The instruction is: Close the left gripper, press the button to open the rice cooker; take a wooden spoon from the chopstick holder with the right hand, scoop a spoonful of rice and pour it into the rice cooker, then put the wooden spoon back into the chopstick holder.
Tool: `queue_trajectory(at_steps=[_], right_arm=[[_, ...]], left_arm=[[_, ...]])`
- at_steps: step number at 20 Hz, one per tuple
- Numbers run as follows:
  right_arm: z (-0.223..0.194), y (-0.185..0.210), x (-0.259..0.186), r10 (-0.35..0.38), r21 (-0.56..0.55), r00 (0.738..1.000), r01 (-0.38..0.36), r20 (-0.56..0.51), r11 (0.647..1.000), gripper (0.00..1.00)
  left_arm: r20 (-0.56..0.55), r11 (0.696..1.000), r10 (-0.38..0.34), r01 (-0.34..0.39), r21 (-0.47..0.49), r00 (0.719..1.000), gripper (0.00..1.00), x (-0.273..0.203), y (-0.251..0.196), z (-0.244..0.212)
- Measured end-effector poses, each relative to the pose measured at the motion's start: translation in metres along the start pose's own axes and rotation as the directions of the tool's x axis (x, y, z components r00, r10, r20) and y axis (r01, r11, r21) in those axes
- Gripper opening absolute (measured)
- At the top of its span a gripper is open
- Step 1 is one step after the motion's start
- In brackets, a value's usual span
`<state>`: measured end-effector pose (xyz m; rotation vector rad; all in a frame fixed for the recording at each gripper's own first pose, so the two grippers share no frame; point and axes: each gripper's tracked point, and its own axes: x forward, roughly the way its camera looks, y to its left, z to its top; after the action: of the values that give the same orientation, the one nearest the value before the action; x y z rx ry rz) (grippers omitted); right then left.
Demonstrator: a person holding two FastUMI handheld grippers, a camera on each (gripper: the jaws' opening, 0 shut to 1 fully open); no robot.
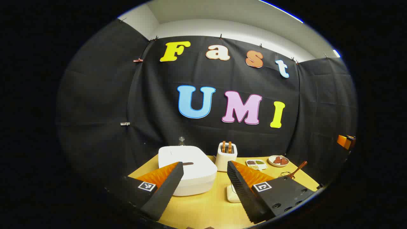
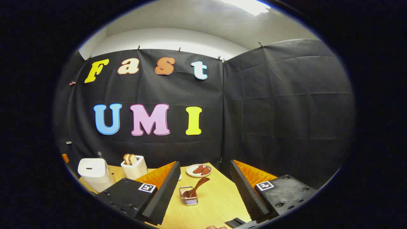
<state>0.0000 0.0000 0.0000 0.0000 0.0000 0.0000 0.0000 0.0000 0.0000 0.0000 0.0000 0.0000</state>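
Both claws up off the counter [image 1: 203,206], nothing started by the look of it. Left claw [image 1: 205,167]: spread wide, holding nothing, aimed at the rice cooker [image 1: 187,170], which sits lid down toward the counter's far left corner. I judge this is the lead-in to the press, and the fingers must come together first, since a spread pair would straddle the button rather than push it. The dark mark on the lid near my left finger is probably that button; too small to be sure. Right claw [image 2: 203,167]: also wide apart, empty, framing the chopstick holder [image 2: 188,196], a small wire basket out on open counter with the wooden spoon [image 2: 195,187] leaning in it, handle tilted up and away, free for a pinch. Toaster [image 1: 226,156] stands just beside the cooker toward the back edge; a divided dish [image 1: 256,163] and a plate [image 2: 198,170] lie further along that edge. Hard to read: which dish holds the rice, what is on the plate, and the pale object [image 1: 232,194] half hidden behind my left claw's right finger. The counter's near edge is cut off.
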Motion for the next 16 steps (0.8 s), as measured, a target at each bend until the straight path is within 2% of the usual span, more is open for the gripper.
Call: queue_trajectory(at_steps=[7,16], right_arm=[[-0.004,0.015,0.030,0.076,0.024,0.997,-0.076,0.006,0.997,0.98],[0.021,0.008,0.058,0.094,0.038,0.995,-0.095,0.041,0.995,0.98]], left_arm=[[0.023,0.998,0.025,-0.026,0.064,0.999,0.95,0.014,-0.019,0.013],[0.004,0.999,0.031,-0.031,0.031,1.000,0.96,0.030,-0.034,0.025]])
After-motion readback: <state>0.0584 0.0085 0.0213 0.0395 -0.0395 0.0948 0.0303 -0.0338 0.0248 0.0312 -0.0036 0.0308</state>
